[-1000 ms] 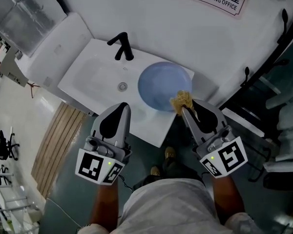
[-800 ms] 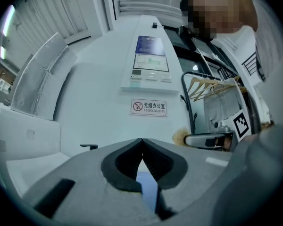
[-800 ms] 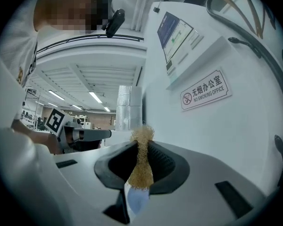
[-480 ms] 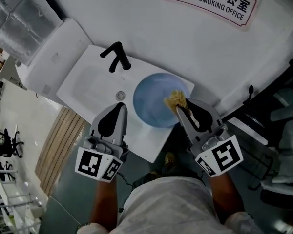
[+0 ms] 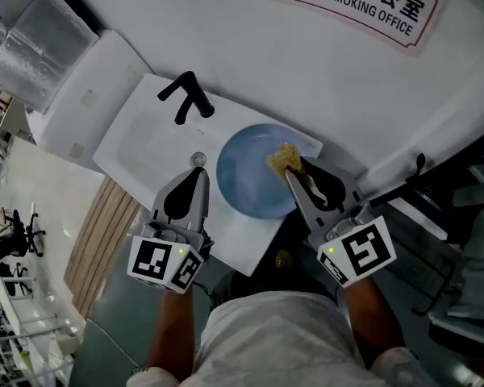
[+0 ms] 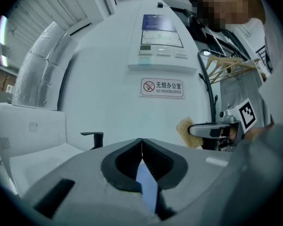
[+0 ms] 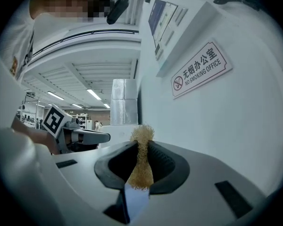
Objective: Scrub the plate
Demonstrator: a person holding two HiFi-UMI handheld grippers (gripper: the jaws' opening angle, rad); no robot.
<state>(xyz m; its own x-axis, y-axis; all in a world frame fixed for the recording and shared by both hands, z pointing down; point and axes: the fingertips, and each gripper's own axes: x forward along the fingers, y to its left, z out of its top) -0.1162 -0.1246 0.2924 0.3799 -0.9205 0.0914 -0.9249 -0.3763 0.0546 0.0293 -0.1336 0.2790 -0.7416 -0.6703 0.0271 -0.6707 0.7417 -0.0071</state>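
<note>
Near us, our left gripper (image 5: pixel 199 172) has its jaws pressed together, empty, just beside the round blue plate (image 5: pixel 242 180). Our right gripper (image 5: pixel 291 173) pinches a tan fibrous scrubber (image 5: pixel 283 158) over the plate's right edge, on the white sink (image 5: pixel 137 139).

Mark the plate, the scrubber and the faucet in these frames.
plate (image 5: pixel 240 180): head view, bare blue middle of the dish.
scrubber (image 5: pixel 283 158): head view, middle of the yellow tuft over the plate's right side.
faucet (image 5: pixel 185 100): head view, middle of the black body.
</note>
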